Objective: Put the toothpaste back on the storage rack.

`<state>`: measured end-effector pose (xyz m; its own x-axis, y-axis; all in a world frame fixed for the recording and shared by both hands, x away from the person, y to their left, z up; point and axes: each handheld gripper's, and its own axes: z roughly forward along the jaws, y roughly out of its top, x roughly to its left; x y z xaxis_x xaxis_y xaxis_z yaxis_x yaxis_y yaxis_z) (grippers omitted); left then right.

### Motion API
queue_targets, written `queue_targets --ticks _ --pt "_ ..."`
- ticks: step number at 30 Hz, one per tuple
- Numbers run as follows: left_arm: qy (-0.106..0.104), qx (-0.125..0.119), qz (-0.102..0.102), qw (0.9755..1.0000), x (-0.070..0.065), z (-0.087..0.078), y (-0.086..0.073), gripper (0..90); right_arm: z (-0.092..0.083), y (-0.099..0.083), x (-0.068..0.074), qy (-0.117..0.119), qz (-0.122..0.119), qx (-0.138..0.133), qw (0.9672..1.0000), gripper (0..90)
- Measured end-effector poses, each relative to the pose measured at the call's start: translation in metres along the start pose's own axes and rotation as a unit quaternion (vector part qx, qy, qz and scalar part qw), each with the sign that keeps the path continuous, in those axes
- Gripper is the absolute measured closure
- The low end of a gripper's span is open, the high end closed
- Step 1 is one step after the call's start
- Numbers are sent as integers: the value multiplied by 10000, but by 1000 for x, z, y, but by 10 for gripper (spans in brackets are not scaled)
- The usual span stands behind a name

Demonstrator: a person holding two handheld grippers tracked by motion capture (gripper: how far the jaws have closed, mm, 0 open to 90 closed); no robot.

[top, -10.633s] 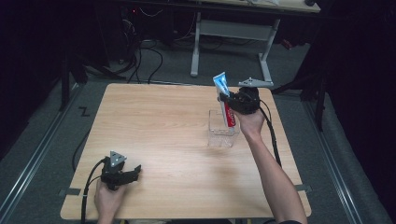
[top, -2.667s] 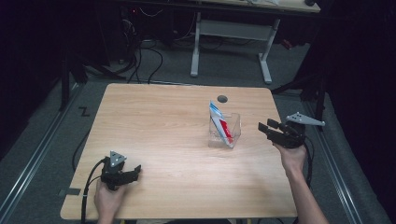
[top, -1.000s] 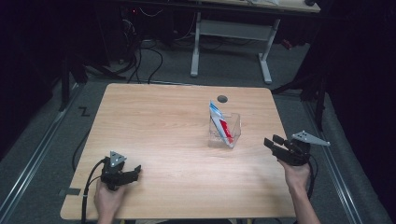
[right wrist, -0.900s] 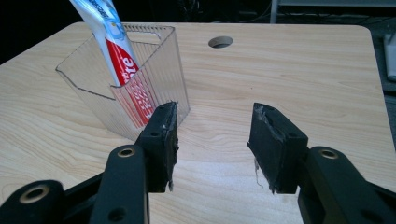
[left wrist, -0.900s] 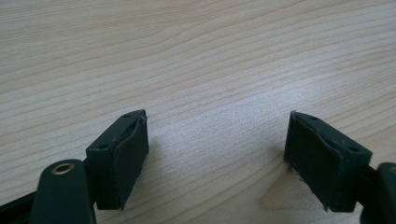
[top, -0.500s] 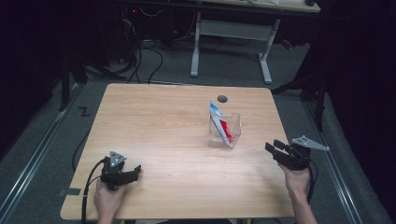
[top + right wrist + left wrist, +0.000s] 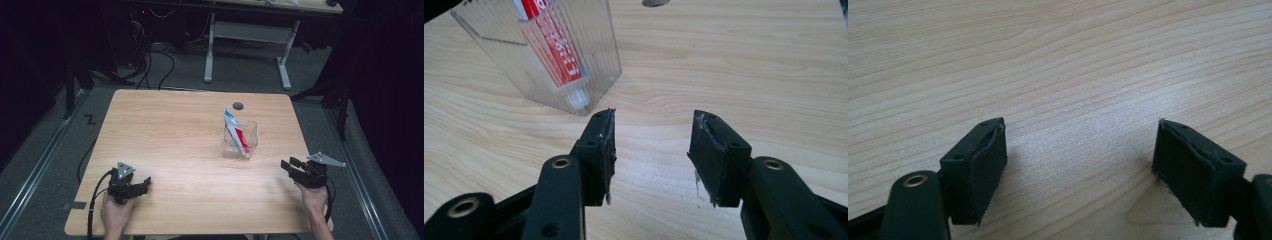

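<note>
Both the left hand-held gripper (image 7: 146, 183) and right hand-held gripper (image 7: 289, 164) gape empty, low.

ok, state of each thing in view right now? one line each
toothpaste tube: in the clear holder, cap down, leaning, top sticking out.
clear holder: upright on the table, held by nothing.
right tongs: open, nothing between the jaws, near the table's right edge, apart from the holder.
left tongs: open, empty, low over bare wood at the near left.
table: wooden top, small dark round hole near the far edge.

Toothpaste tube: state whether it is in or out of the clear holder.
In: the toothpaste tube leans inside the clear holder, cap down.
</note>
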<state>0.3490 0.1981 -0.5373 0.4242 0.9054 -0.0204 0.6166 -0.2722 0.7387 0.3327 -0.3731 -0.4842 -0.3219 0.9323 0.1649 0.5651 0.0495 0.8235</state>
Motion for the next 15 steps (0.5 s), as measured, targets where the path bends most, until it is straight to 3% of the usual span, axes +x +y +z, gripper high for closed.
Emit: queue_targets --ticks 15 --pt "-10 -5 -4 10000 0 0 0 220 11 -20 7 -152 -100 382 9991 524"
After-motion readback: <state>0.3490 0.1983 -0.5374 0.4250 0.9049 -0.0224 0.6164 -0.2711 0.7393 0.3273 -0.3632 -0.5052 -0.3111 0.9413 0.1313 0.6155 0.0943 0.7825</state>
